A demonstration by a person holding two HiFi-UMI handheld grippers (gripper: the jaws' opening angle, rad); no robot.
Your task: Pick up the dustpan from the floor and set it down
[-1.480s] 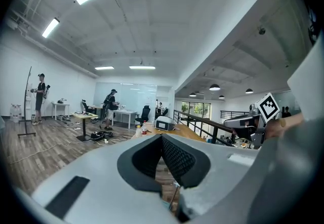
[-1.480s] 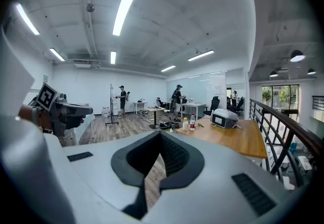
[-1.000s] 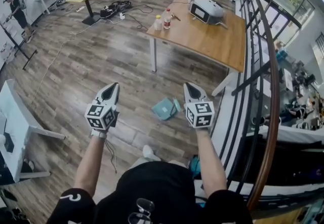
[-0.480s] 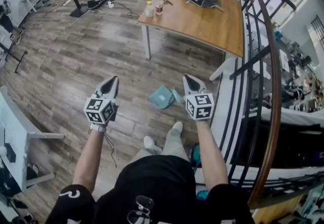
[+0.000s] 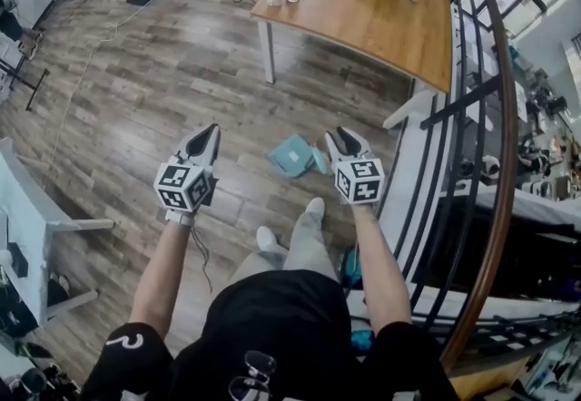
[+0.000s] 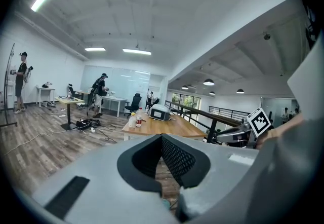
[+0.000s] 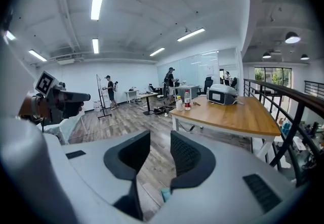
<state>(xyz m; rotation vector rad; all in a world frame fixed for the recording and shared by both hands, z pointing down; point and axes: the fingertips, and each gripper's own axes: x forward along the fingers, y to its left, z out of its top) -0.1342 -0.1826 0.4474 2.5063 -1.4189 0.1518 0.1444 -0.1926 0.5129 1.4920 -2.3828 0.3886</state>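
Right claw [image 5: 340, 138]: its 2 jaws have just been opening, roughly half apart, nothing between them. Left claw [image 5: 209, 132]: shut, empty. The teal dustpan [image 5: 292, 156] lies on the floor [image 5: 136, 100], just left of the right claw and below it. This looks like the approach step; next, that claw must drop lower and close on the dustpan's near edge.

Left gripper [image 5: 210, 132]: held out ahead on the bare left forearm [image 5: 166, 268], pointing forward and slightly downward. Jaws together, nothing between them.
Right gripper [image 5: 339, 134]: alongside, on the bare right forearm [image 5: 379, 268], tipped somewhat lower. Jaws apart, having just been opening; nothing between the pads.
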